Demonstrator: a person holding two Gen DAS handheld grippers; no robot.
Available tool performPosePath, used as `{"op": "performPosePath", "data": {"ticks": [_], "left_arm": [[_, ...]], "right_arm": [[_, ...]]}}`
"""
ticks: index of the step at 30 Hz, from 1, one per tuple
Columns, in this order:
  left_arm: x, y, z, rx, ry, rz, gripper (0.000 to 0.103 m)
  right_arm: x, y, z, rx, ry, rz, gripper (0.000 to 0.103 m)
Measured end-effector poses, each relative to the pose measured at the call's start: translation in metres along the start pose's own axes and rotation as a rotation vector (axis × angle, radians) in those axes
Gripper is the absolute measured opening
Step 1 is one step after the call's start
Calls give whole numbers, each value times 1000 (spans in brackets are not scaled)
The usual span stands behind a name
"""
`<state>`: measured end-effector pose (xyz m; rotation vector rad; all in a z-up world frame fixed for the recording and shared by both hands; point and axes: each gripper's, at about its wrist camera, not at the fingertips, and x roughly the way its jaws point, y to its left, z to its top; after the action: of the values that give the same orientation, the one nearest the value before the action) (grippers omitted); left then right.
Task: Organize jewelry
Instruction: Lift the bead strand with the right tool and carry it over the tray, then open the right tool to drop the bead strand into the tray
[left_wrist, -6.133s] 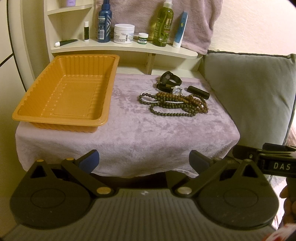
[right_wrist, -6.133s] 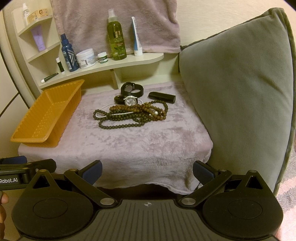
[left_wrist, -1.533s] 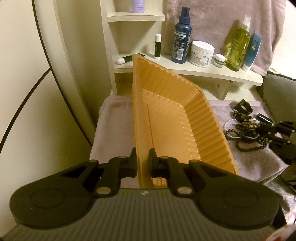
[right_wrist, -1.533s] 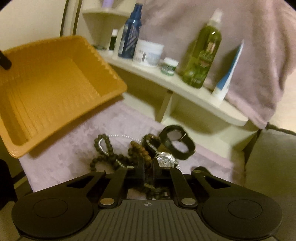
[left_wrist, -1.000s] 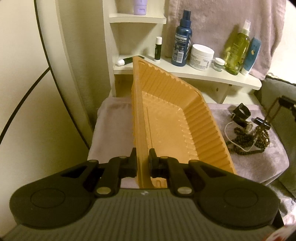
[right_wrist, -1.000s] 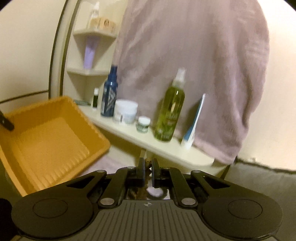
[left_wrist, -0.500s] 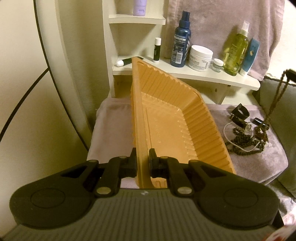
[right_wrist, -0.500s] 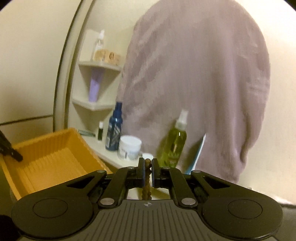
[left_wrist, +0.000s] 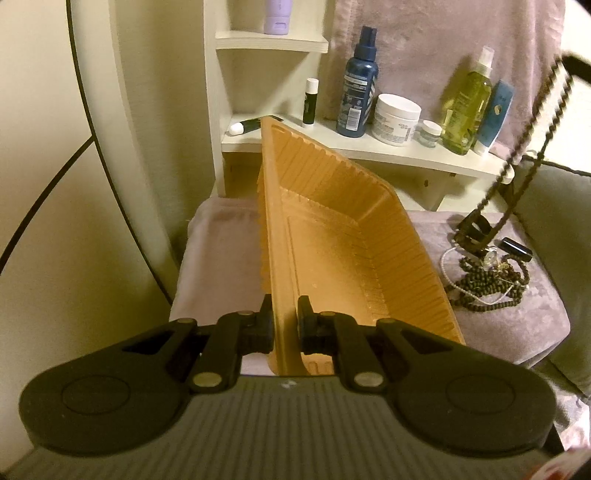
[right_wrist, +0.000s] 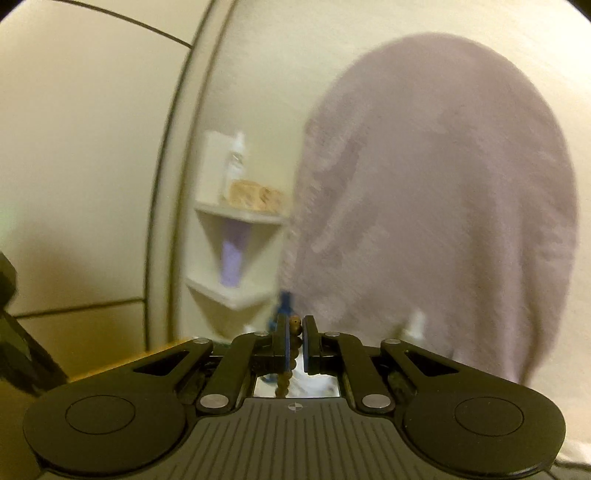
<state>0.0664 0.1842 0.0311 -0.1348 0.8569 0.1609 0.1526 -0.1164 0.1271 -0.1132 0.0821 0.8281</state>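
The left gripper is clamped on the near rim of the tray, holding it tipped so its open side faces the jewelry pile just right of it; the right gripper is clenched on a brown bead strand, which hangs taut in the air above and right of the tray, with its lower end reaching down to the pile; whether that end is clear of the other pieces cannot be told. Step in hand, as judged: carry the strand into the tray. Procedure: raise the strand until its lowest loop is free of the pile, and check that no neighbouring strand or the watch right of the tray comes up with it; carry it leftward over the tray's raised right wall; lower it so the loop settles on the tray floor first; release only once most of its weight rests there; hold the tray tilt steady throughout, since beads may roll toward the low side.
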Motion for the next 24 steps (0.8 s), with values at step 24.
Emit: {"op": "performPosePath", "data": {"ticks": [24], "left_arm": [[0,3,2,-3,2,-17,10]], "right_arm": [[79,43,-112,309,386,286,7]]}}
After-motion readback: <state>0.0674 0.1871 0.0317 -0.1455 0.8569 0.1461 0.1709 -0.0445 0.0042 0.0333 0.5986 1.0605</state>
